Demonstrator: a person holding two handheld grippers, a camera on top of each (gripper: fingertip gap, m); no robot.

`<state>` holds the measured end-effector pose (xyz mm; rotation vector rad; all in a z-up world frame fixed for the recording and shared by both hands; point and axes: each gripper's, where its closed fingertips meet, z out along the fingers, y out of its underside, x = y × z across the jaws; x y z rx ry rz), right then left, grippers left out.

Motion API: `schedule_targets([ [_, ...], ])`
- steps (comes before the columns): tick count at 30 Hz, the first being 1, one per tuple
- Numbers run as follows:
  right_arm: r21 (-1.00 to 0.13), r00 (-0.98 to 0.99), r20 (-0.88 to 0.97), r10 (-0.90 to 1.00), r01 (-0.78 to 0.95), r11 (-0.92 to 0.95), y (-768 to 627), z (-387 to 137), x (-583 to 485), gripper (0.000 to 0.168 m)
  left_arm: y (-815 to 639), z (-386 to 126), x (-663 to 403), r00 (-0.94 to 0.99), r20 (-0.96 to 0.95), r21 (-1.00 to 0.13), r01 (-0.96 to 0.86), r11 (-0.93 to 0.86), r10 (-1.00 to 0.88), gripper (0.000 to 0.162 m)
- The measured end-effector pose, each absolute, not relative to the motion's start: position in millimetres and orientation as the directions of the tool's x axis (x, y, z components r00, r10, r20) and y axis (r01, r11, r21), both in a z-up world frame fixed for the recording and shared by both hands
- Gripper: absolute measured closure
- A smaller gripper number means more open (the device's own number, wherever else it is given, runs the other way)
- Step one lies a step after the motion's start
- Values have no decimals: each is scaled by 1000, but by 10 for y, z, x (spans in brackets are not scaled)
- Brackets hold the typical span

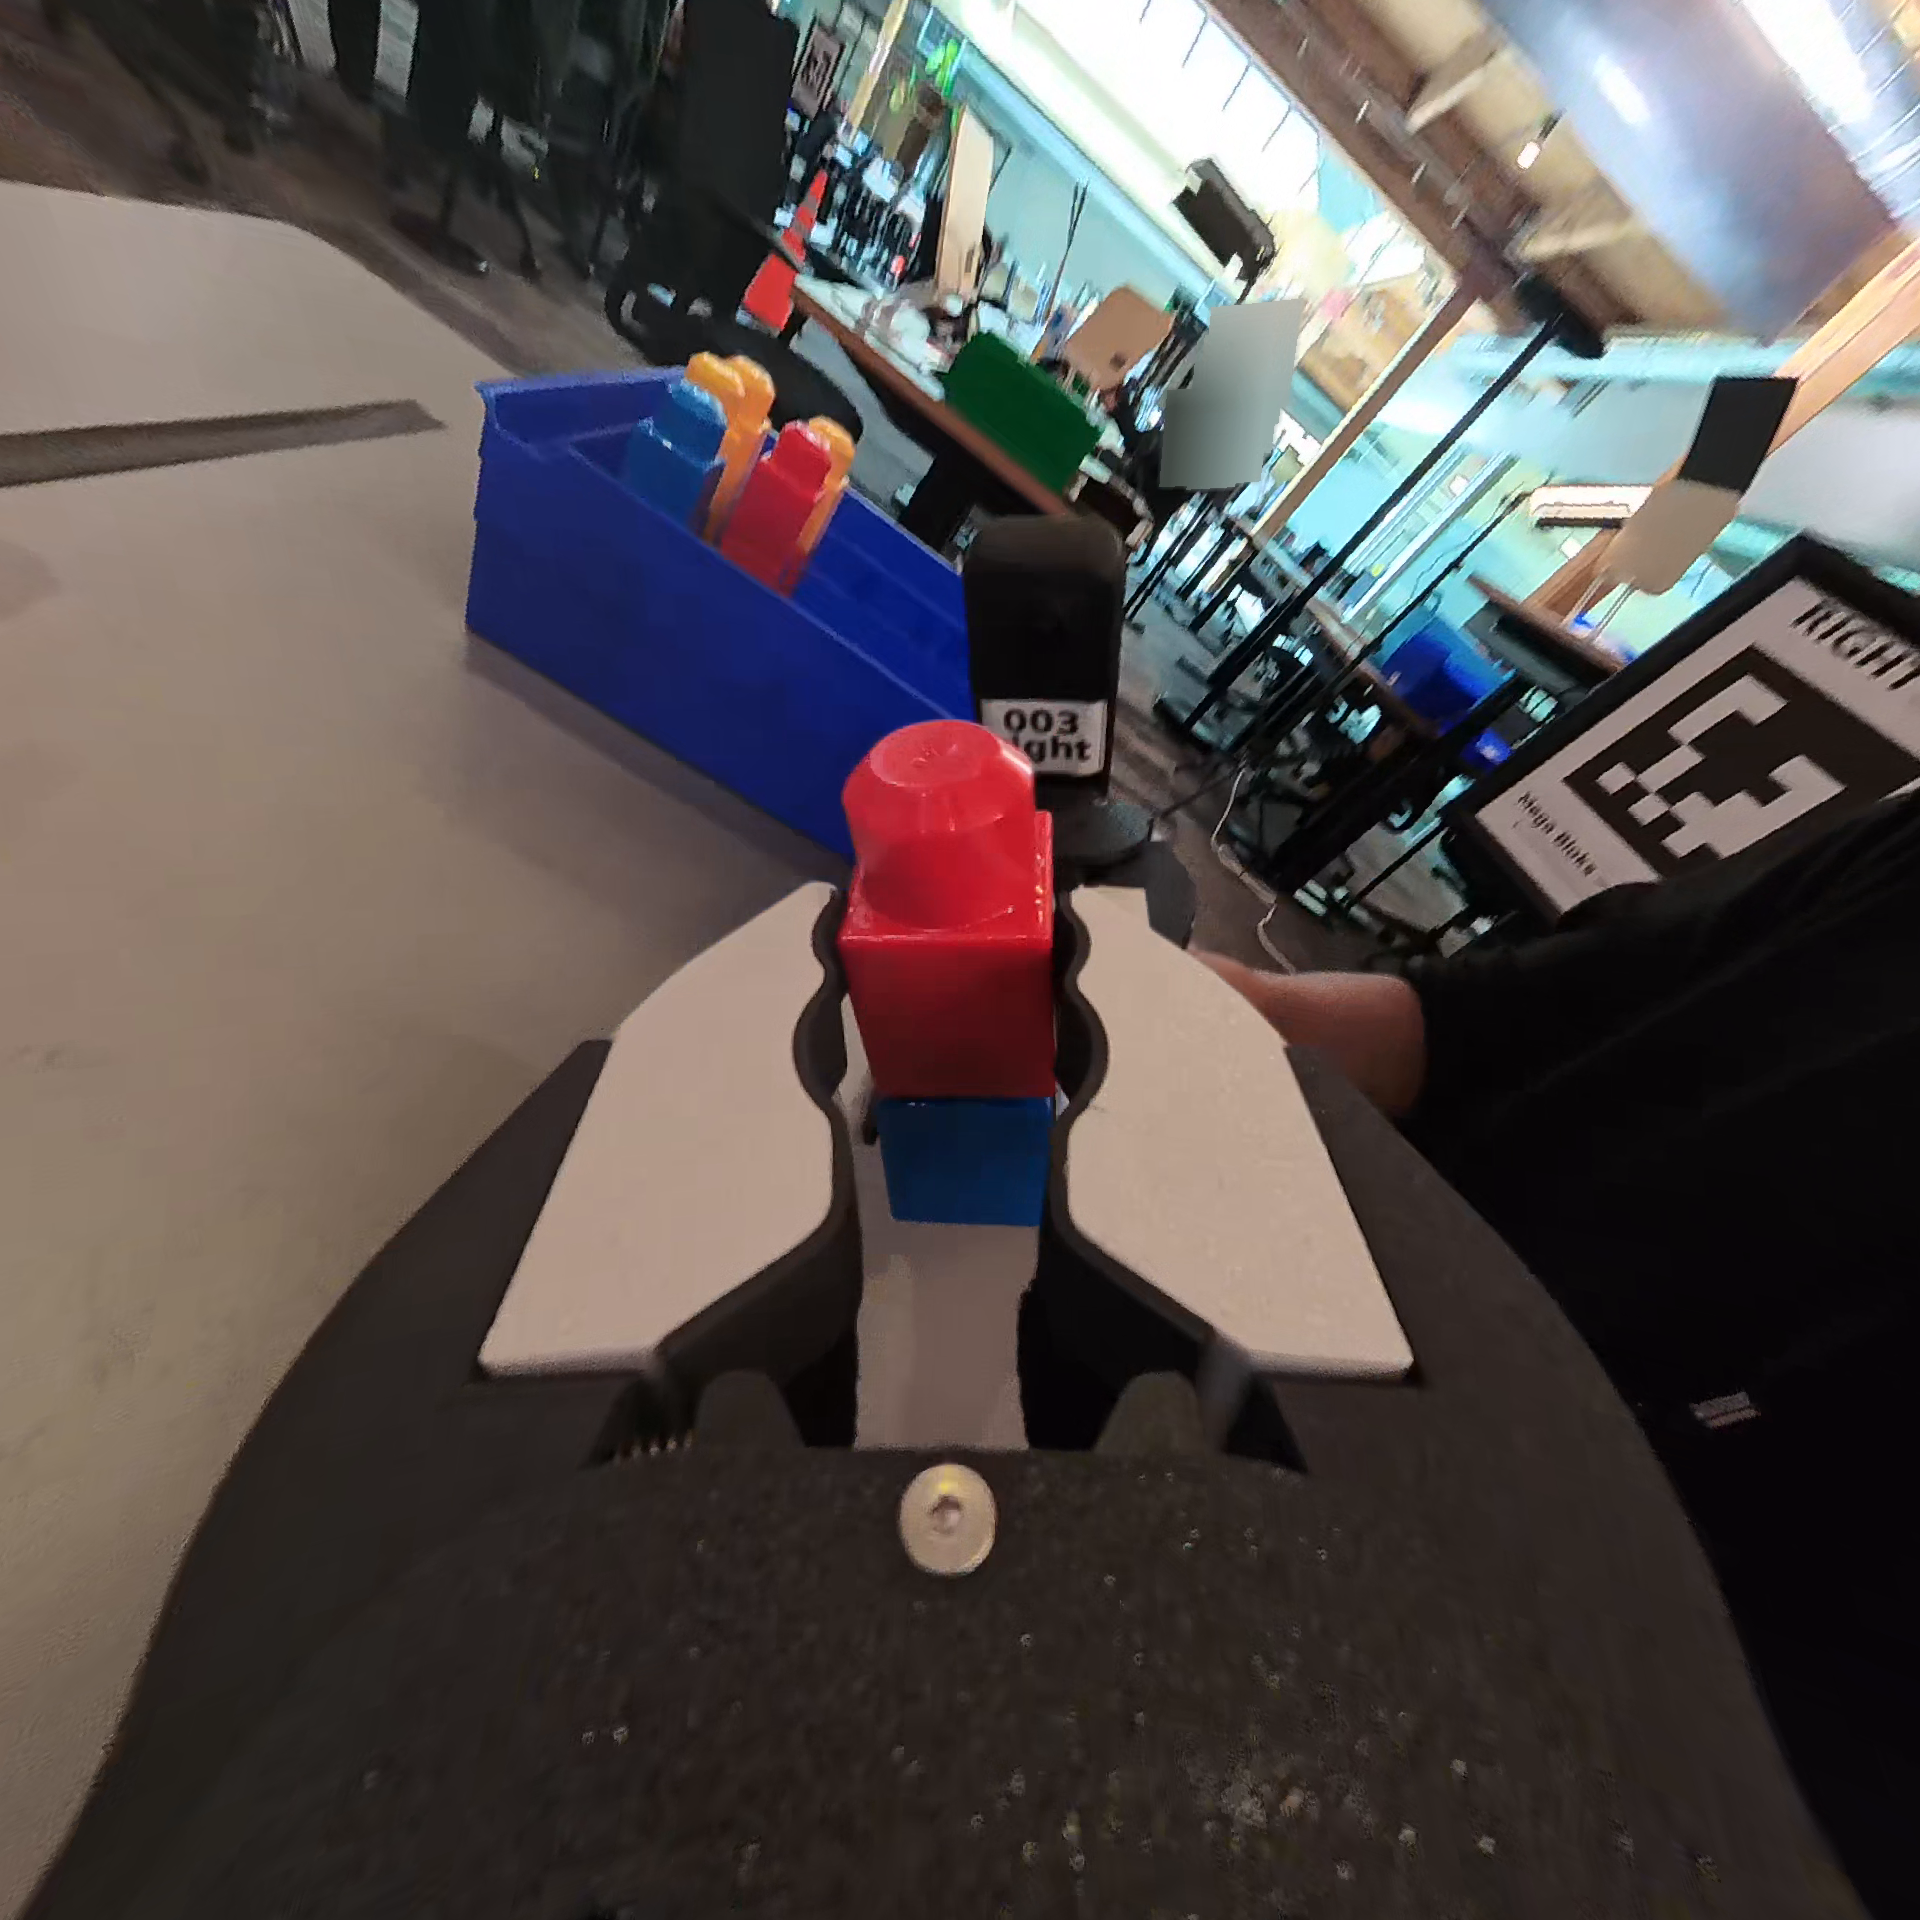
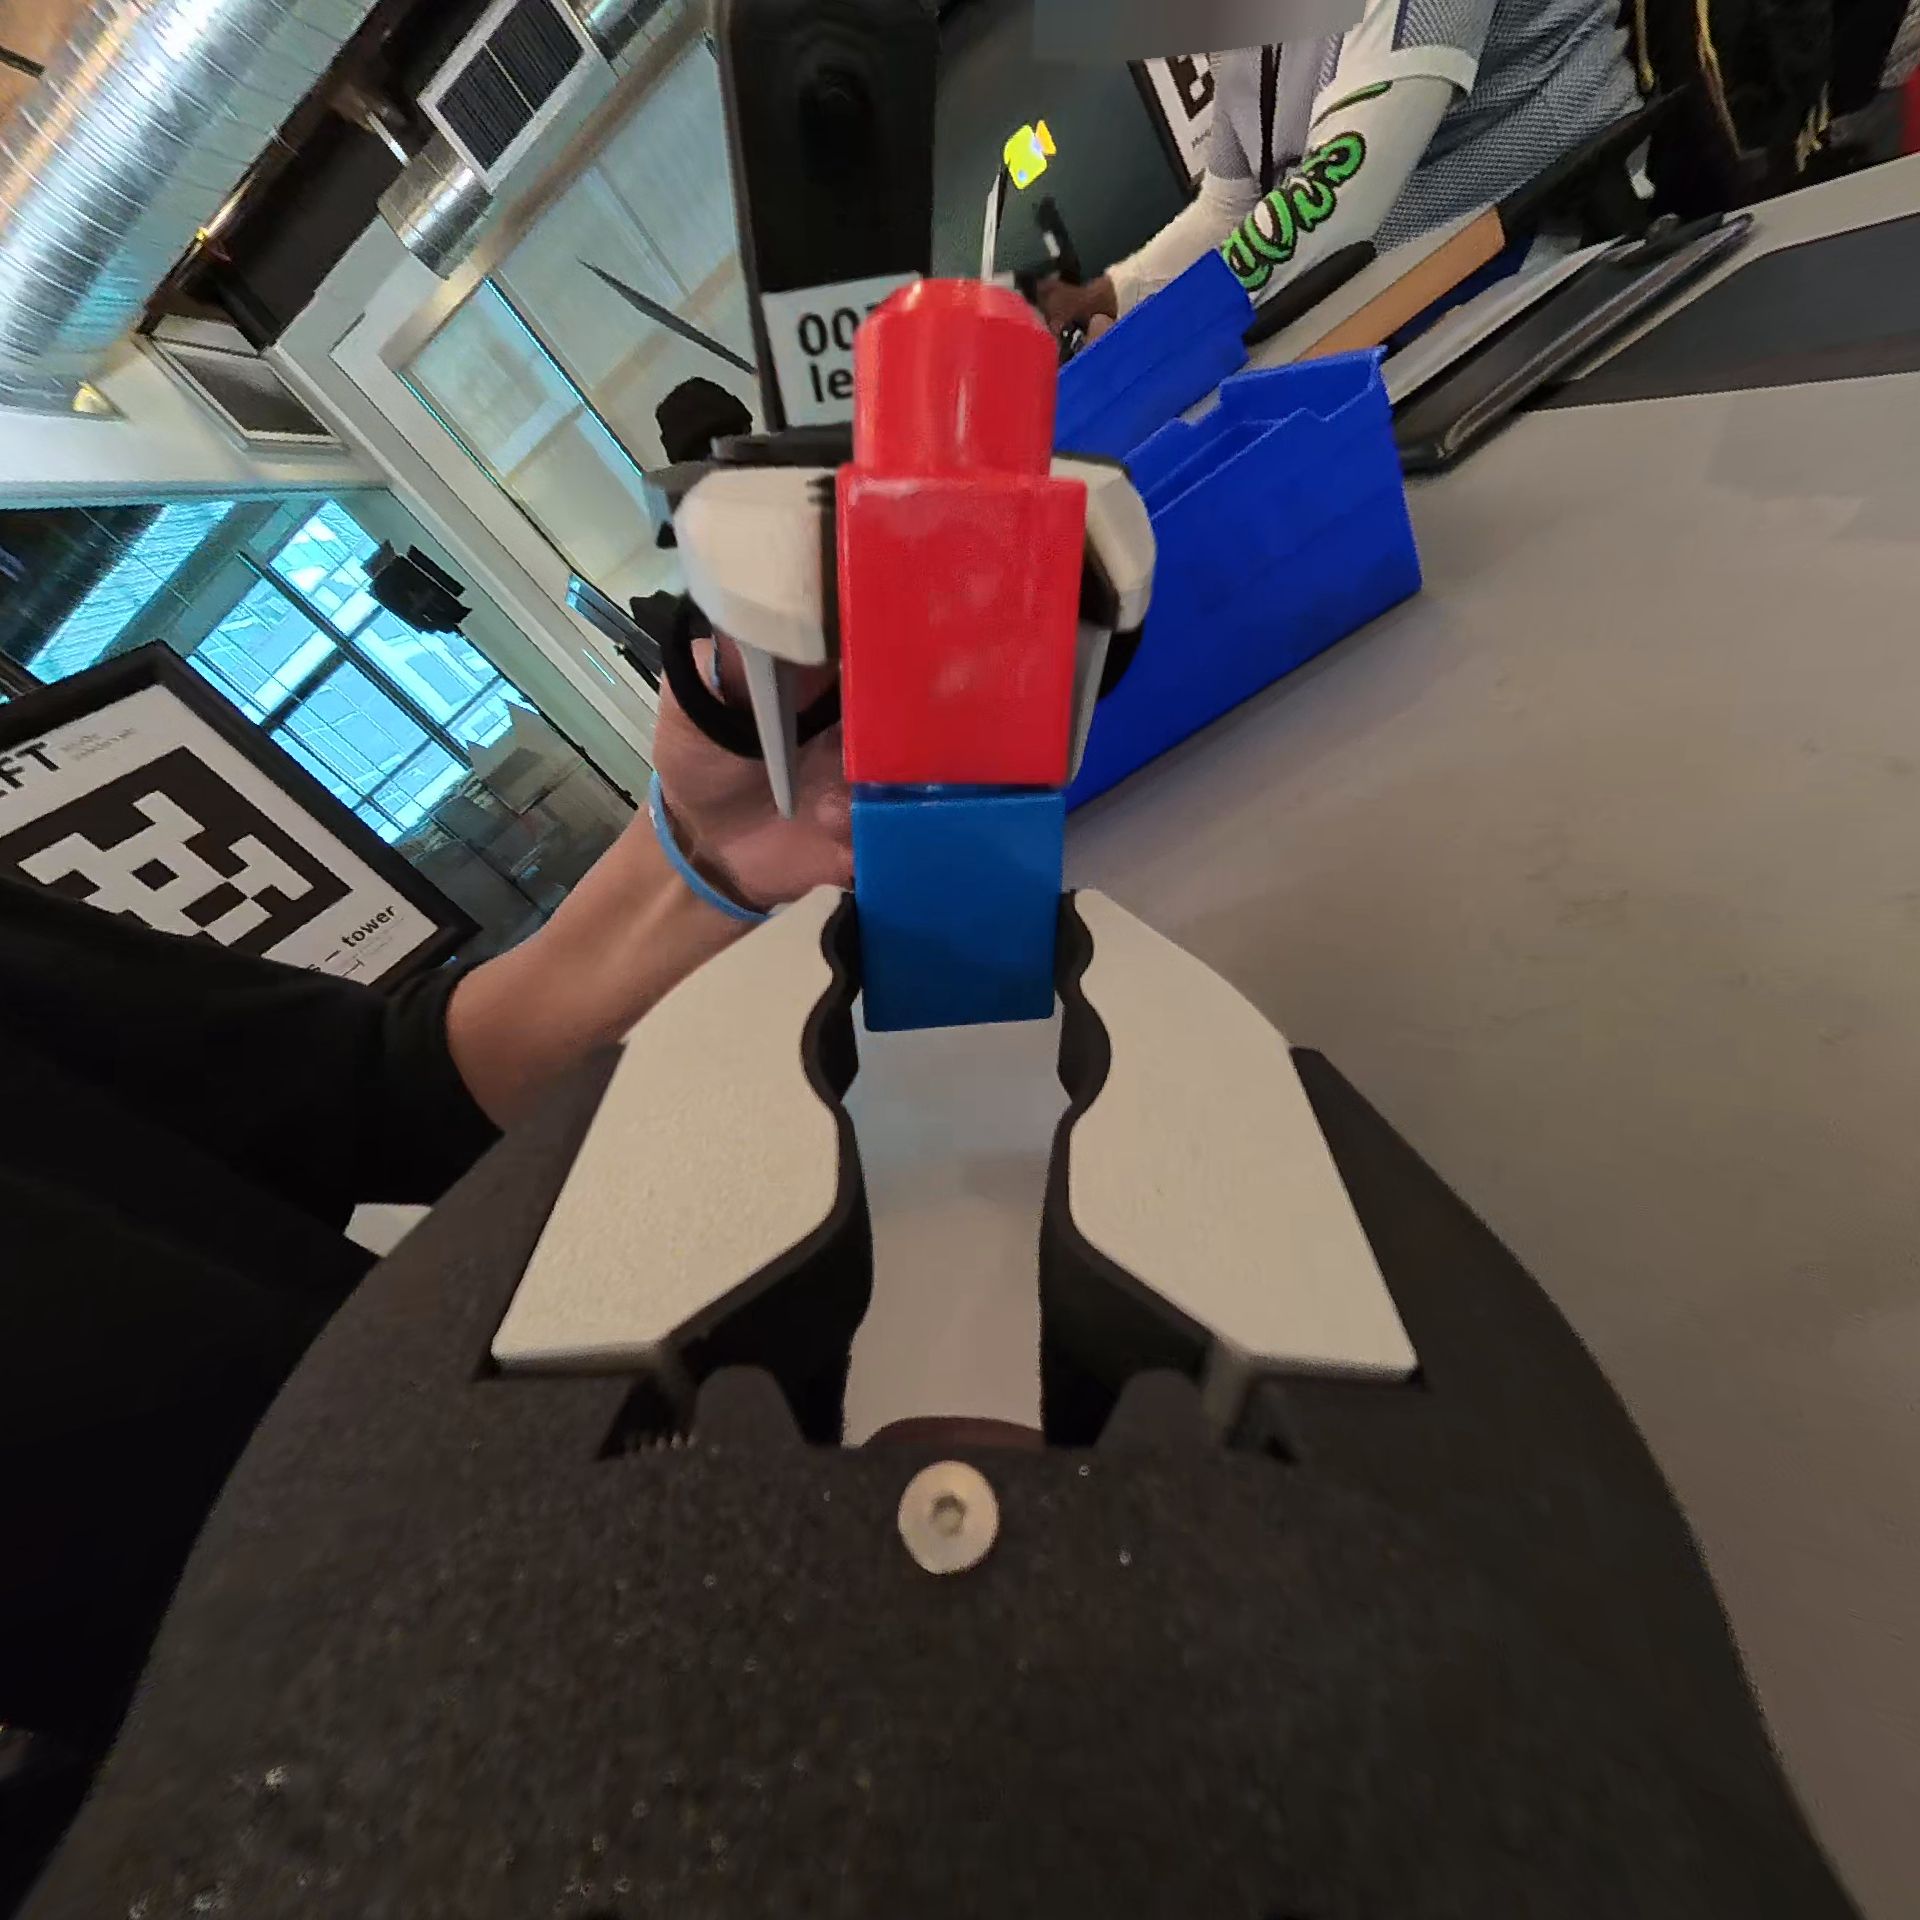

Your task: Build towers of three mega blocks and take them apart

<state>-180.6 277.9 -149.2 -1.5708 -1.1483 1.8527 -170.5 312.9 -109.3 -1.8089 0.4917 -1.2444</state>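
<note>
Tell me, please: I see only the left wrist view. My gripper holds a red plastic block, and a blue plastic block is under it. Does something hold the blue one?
Observer: Yes. The right gripper is shut on the blue plastic block, with one grey finger on each side. The left gripper grips only the red plastic block.
Operator: Is anything behind the blue plastic storage bin? My view shows only this one.
Observer: Yes. The right wrist view shows what seems to be a second blue bin just behind it.
</note>
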Motion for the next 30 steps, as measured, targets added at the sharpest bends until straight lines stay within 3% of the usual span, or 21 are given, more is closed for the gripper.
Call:
schedule_targets([
  [8, -799, -273, -601, 751, 192, -569, 2741, -1534, -1752, 133, 3053, -1195, -1637, 427, 533, -811, 14, -584, -730, 126],
  [17, -799, -244, -601, 761, 194, -569, 2810, -1586, -1729, 133, 3086, -1266, -1672, 438, 594, -779, 104, -618, -674, 126],
  [30, -804, -211, -592, 778, 229, -550, 2765, -1721, -1783, 133, 3050, -1404, -1733, 501, 574, -779, 88, -621, -648, 126],
])
